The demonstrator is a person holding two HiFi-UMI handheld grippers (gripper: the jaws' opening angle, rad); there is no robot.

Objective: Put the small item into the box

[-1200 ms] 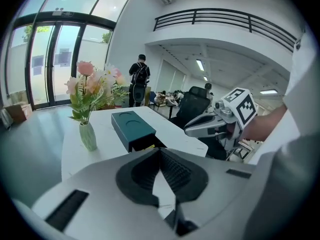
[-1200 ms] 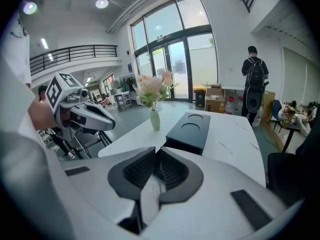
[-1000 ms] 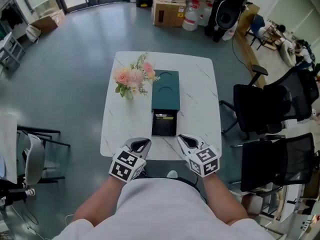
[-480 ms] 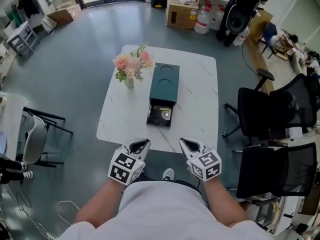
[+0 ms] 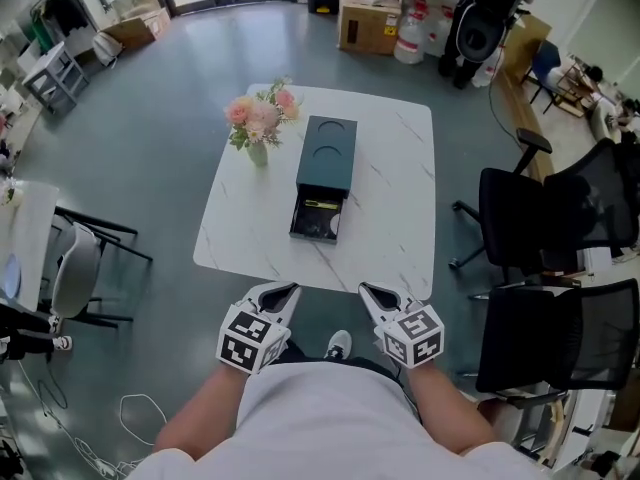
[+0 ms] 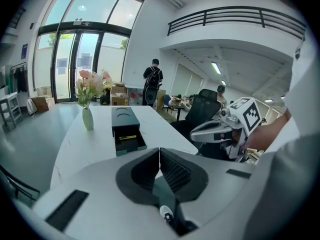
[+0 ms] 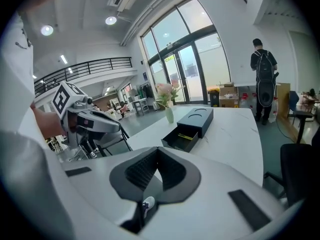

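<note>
Since a second ago the box [image 5: 327,163] and its table [image 5: 400,218] have slid up toward the middle of the head view, and both of my grippers, which then hung over the near edge, now sit below that edge over the grey floor [image 5: 150,168]. The dark green box lies at the centre of the table, its drawer [image 5: 314,224] pulled out toward the bottom of the frame. A small yellow item [image 5: 320,204] lies inside the drawer at its back, just under the box's front edge. Left of the box, near but apart, stands a vase of pink flowers [image 5: 258,120]. My left gripper [image 5: 288,290] is at lower centre-left, jaws pressed together with nothing between them. My right gripper [image 5: 368,290] is at lower centre-right, jaws likewise together and empty. Both point up the frame at the table, well apart from the box. A shoe [image 5: 340,344] shows between them. Black office chairs [image 5: 545,218] stand at the right of the frame, cardboard cartons [image 5: 368,13] at the top
</note>
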